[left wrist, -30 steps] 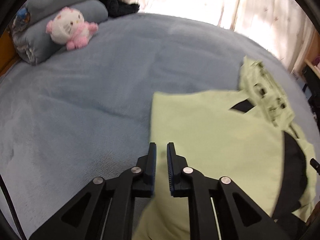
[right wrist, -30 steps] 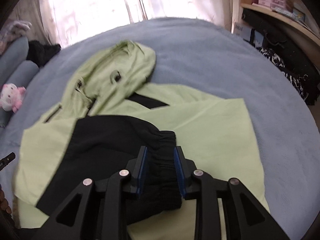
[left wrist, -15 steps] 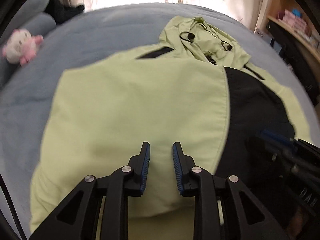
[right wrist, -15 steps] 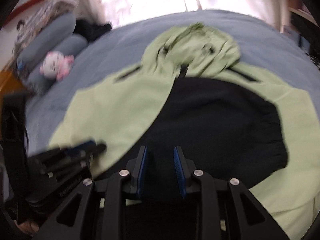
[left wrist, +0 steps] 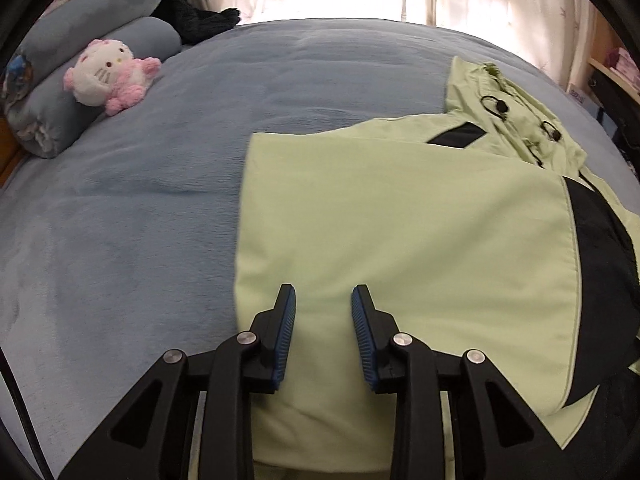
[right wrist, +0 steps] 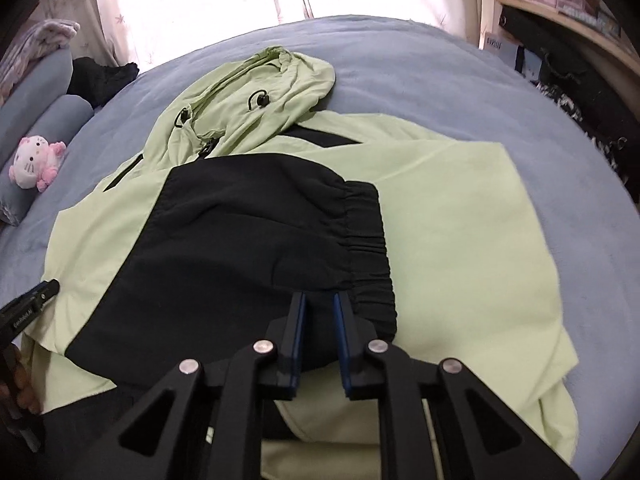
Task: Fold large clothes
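**Green jacket lay half folded on the blue bed**

The light green jacket lay flat across the middle of the blue blanket, hood toward the top of the frame, its black sleeve folded over the front. The left gripper hovered over the jacket's left panel, fingers narrowly apart with nothing between them. The right gripper had just been closing, its fingers a slim gap apart over the sleeve near its cuff; whether they pinched cloth could not be told. A pink plush toy sat at upper left against a pillow.

We see a pale green jacket with black sleeve, grey-blue blanket, pink-and-white plush, blue pads.
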The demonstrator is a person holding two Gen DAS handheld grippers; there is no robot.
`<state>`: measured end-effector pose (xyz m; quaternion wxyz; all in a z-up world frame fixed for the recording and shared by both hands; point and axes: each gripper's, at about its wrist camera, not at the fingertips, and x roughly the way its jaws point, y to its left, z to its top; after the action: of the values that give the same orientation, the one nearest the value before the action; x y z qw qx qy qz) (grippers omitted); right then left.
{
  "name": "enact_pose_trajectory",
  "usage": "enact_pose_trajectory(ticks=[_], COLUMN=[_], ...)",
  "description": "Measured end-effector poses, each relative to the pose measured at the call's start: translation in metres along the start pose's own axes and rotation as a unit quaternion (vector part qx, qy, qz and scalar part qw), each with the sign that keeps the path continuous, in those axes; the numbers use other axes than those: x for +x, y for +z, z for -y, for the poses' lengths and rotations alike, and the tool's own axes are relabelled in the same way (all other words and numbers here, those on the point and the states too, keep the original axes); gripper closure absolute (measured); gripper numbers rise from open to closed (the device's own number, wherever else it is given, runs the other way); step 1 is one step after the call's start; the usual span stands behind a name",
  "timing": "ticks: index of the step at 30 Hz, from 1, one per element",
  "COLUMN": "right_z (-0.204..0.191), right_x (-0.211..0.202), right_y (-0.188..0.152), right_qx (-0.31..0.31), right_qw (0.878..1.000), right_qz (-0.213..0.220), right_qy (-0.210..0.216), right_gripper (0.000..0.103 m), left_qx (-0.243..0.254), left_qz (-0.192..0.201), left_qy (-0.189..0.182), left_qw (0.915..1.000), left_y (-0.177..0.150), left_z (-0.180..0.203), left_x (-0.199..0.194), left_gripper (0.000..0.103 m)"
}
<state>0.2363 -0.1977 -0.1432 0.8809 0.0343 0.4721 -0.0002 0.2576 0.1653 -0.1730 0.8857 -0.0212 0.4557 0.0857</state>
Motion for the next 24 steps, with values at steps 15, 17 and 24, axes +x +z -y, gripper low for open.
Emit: enact_pose_trajectory(ticks=[15, 17, 24], right_z=[-0.013, -0.017, -0.023], right_x=[-0.028, -0.035, -0.066], right_y=[-0.009, -0.011, -0.024], right_qx=[0.034, 0.029, 0.025], right_qw=[0.999, 0.999, 0.999], right_qz=[-0.012, -0.013, -0.008], right_qy=[0.028, 0.027, 0.033], right_gripper=[0.084, 0.084, 0.084], left_qx=[0.026, 0.028, 0.035], left_qz=[-0.025, -0.027, -0.030], left_qy=[0.006, 0.003, 0.002], left_qw=[0.9993, 0.9993, 0.9989], left_y=[-0.009, -0.011, -0.023], left_z=[0.010, 0.011, 0.010], left_x=[-0.040, -0.048, -0.086], left_gripper=[0.052, 0.052, 0.052])
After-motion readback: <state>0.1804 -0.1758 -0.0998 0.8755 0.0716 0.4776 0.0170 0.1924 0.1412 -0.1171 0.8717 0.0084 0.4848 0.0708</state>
